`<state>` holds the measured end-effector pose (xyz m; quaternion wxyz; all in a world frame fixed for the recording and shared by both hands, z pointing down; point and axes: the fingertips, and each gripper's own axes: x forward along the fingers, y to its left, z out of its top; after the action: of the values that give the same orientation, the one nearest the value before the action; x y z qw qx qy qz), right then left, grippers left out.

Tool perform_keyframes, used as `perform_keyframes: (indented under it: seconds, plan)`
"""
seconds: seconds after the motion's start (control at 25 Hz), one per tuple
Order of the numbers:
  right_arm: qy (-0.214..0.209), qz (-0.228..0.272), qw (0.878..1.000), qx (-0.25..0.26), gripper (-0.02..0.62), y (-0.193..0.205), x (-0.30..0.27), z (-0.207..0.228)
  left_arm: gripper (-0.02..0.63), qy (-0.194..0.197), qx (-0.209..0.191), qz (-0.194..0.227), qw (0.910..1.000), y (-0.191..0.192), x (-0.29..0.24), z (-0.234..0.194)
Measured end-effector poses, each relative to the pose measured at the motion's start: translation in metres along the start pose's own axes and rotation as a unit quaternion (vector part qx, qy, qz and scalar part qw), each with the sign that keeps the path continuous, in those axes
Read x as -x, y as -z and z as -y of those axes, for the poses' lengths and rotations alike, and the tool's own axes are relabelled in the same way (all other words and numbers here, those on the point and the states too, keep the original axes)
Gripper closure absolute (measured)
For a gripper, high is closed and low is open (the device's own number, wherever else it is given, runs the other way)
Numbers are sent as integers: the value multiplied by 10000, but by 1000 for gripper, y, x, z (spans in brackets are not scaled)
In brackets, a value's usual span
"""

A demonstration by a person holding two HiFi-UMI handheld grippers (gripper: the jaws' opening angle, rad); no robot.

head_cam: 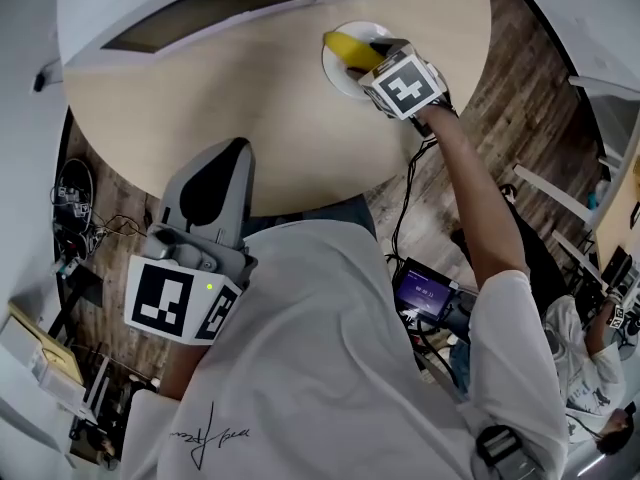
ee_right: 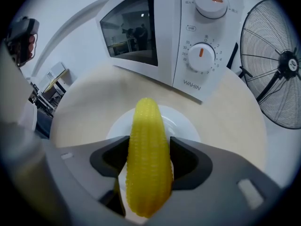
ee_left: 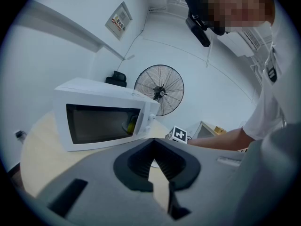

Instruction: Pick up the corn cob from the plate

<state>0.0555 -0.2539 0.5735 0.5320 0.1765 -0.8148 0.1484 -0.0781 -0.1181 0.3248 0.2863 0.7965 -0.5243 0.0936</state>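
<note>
Right now your right gripper (ee_right: 149, 168) points steeply down over the white plate (ee_right: 184, 126), with its jaws spread wide on either side of the corn cob (ee_right: 146, 126). The yellow cob runs lengthwise through the gap. Its near end fills most of the space between the dark pads, and its far tip reaches out over the middle of the plate. The pads sit close along the cob's flanks, but nothing shows them clamping it, and the cob lies low on the plate. In the head view the plate sits near the far right edge of the round, light wooden table (head_cam: 250, 108), with your right arm stretched out to it.

Just behind the plate stands the white microwave (ee_right: 188, 36). Its door is closed and its two dials face you. A black standing fan (ee_right: 277, 65) is off to the right, beyond the table's edge.

Your left gripper (ee_left: 160, 173) hangs back near your body at the near side of the table, well apart from the plate. Its jaws stand only a narrow gap apart, with nothing between them; only the tabletop shows through. From its view you see the front of the microwave and, beyond it, the marker cube (ee_left: 178, 134) of your right gripper.
</note>
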Motion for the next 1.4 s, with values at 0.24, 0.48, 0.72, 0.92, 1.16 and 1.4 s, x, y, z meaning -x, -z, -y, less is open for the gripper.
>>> perform_keyframes:
  seconds: [0.24,0.48,0.72,0.92,1.16,1.4]
  plan:
    - [10,-47,10000,-8,321,0,1,-2,614,41,-8,6,10000,1,1,4]
    - [82,-72,9997,-214,322,4,0,1,614,61,-23,5,10000,3,-1,7]
    - [134,-75,9991,-399,324,5,-2,3,614,65,-34,18,10000,3,0,4]
    - [186,-99,9985,-505,324,6,0,5,614,73,-45,35,10000,1,0,5]
    - [238,-149,9981,-547,324,9,2,5,614,99,-51,56,9999,0,1,6]
    - [297,-121,9971,-686,324,10,7,8,614,107,-72,60,9999,-2,2,5]
